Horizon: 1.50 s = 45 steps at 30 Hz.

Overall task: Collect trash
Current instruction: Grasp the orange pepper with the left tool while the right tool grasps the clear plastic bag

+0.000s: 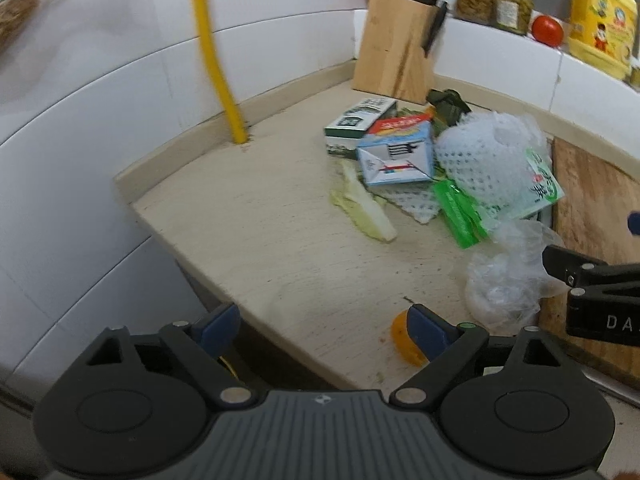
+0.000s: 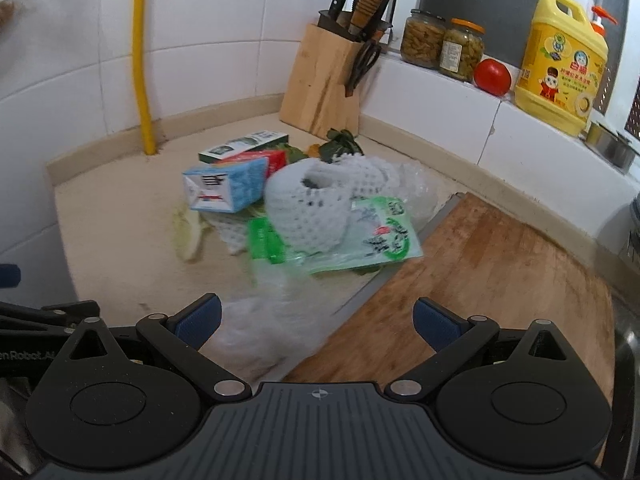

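A heap of trash lies on the beige counter [image 1: 248, 216]: a blue-white carton [image 1: 396, 156] [image 2: 226, 188], a green-white box [image 1: 356, 120], a white foam net [image 1: 480, 152] [image 2: 316, 208], a green packet [image 1: 460, 212], a printed green bag [image 2: 380, 236] and a cabbage leaf [image 1: 364, 208]. Nearer lie a crumpled clear plastic bag [image 1: 504, 280] [image 2: 256, 332] and an orange peel [image 1: 406, 338]. My left gripper [image 1: 322, 324] is open over bare counter, with the peel beside its right finger. My right gripper [image 2: 316, 320] is open above the clear bag, not touching it.
A wooden cutting board [image 2: 480, 280] lies right of the heap. A knife block [image 2: 324, 84] stands in the corner, and a yellow pipe [image 1: 216, 60] runs up the tiled wall. Jars [image 2: 440, 44], a tomato [image 2: 492, 76] and a yellow bottle [image 2: 560, 64] stand on the ledge. The counter drops off at its left edge.
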Each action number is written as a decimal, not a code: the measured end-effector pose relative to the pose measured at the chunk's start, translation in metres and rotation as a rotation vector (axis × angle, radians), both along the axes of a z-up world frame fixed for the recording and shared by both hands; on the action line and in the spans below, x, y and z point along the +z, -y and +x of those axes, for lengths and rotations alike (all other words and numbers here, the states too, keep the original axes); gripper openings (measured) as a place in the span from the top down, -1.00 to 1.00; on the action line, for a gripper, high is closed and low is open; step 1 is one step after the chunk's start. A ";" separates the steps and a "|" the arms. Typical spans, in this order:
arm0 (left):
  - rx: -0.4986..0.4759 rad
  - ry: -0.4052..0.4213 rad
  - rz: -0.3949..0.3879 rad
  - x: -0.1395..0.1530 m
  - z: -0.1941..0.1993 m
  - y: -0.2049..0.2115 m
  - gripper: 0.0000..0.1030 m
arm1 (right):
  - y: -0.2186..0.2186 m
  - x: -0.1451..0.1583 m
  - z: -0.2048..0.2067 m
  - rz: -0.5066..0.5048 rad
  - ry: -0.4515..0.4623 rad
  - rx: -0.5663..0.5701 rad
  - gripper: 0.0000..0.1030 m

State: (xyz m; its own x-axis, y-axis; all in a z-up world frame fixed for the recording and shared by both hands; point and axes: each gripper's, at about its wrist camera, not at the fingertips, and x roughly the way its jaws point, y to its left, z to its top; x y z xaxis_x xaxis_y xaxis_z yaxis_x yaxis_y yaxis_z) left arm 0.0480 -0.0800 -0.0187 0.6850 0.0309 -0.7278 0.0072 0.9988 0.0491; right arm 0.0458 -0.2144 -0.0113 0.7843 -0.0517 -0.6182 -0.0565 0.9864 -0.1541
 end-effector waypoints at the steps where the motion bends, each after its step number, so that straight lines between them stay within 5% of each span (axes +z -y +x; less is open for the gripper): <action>1: -0.010 -0.002 0.006 -0.002 0.003 0.004 -0.67 | 0.004 -0.001 0.003 -0.012 0.001 0.011 -0.98; 7: -0.052 -0.038 0.015 -0.016 0.018 0.020 -0.42 | 0.016 -0.013 0.020 -0.050 -0.034 0.082 -0.90; 14: -0.108 -0.020 0.017 -0.022 0.018 0.028 -0.24 | 0.015 -0.025 0.037 -0.037 -0.086 0.214 -0.57; 19: -0.126 -0.046 -0.052 -0.025 0.023 0.026 0.18 | 0.012 -0.027 0.046 -0.019 -0.109 0.298 -0.35; 27: -0.143 -0.066 -0.073 -0.027 0.025 0.026 0.22 | 0.012 -0.031 0.056 0.077 -0.224 0.388 -0.13; 40: -0.233 -0.093 -0.121 -0.027 0.015 0.028 0.21 | 0.030 -0.021 0.058 0.137 -0.222 0.402 -0.35; 43: -0.236 -0.112 -0.135 -0.028 0.015 0.030 0.21 | 0.026 -0.026 0.060 0.135 -0.250 0.422 -0.28; 45: -0.235 -0.125 -0.150 -0.030 0.015 0.030 0.22 | 0.024 -0.031 0.062 0.140 -0.277 0.434 0.00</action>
